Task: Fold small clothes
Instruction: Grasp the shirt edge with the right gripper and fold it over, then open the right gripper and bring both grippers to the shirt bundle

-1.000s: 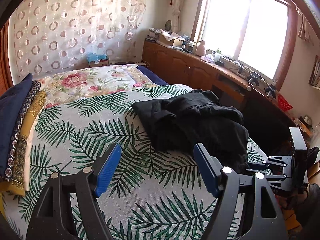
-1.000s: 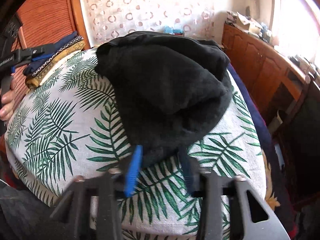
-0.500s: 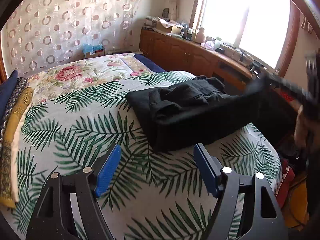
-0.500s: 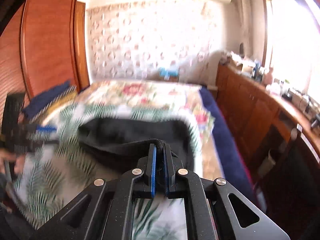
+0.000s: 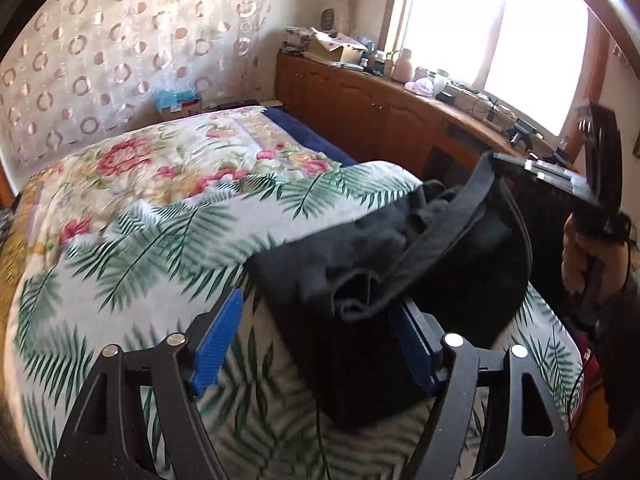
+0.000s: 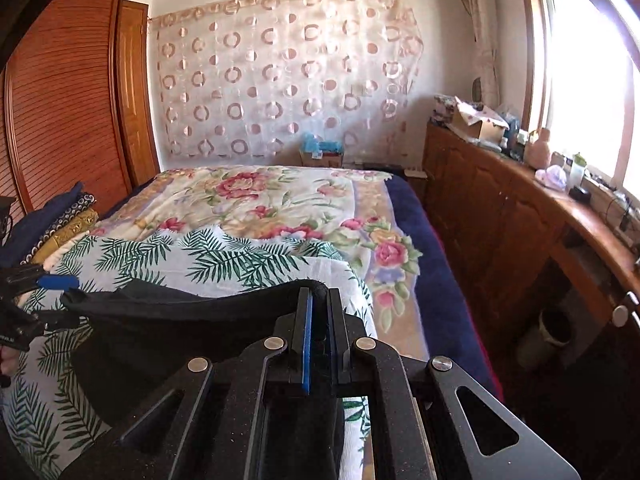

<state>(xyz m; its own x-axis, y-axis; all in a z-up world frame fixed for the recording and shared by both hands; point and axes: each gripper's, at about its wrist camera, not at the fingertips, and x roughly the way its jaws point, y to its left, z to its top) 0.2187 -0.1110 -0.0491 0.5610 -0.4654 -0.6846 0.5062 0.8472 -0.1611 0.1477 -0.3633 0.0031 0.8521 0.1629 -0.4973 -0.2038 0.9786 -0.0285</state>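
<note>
A black garment (image 5: 460, 264) lies on the palm-leaf bed cover (image 5: 140, 260). Its near bunched corner sits between the jaws of my left gripper (image 5: 320, 344), which is open; the left blue pad (image 5: 218, 344) stands apart from the cloth. My right gripper (image 6: 318, 300) is shut on the garment's (image 6: 180, 320) edge and holds it raised off the bed, so the cloth hangs in a taut band. The left wrist view shows the right gripper (image 5: 500, 158) at the upper right, in a person's hand (image 5: 580, 256).
A wooden cabinet (image 5: 360, 100) cluttered with boxes and bottles runs under the window on the right. Folded fabrics (image 6: 60, 220) are stacked at the bed's left side by a wooden wardrobe (image 6: 60, 100). A floral quilt (image 5: 160, 160) covers the far half of the bed.
My right gripper closed on the garment's edge and lifted it up and away from the bed. My left gripper slid toward the garment, whose corner now lies between its open jaws.
</note>
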